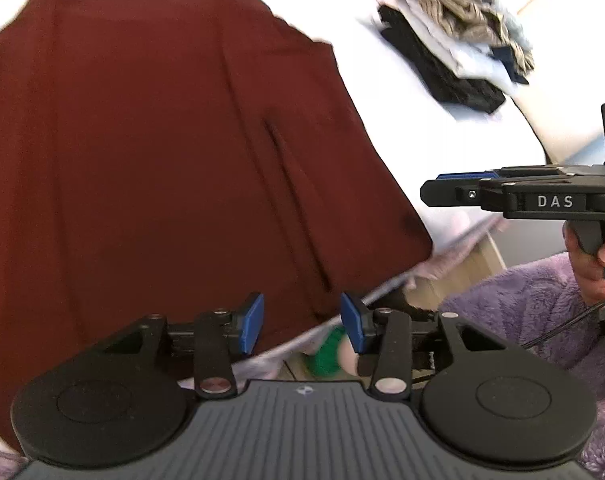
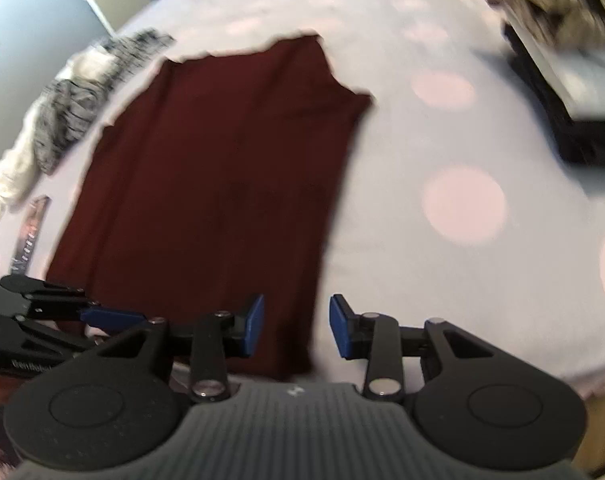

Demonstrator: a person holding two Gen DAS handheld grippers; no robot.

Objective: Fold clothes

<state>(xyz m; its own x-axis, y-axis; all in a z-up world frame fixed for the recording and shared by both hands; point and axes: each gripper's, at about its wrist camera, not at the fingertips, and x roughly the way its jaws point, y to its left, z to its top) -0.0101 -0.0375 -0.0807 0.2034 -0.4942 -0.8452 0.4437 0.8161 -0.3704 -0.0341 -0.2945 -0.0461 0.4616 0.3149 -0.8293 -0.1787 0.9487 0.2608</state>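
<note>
A dark red garment lies spread flat on the bed, also in the right wrist view, with a long crease down its right half. My left gripper hangs open over the garment's near edge, nothing between its blue pads. My right gripper is open too, above the garment's near right corner, its pads bare. From the left wrist view the right gripper shows side-on to the right of the garment. The left gripper shows at the left edge of the right wrist view.
The bed cover is white with pale pink dots. A stack of folded clothes sits at the far right, topped by a beige striped piece. A grey-and-white striped garment lies far left. A hand and purple fleece are near the bed edge.
</note>
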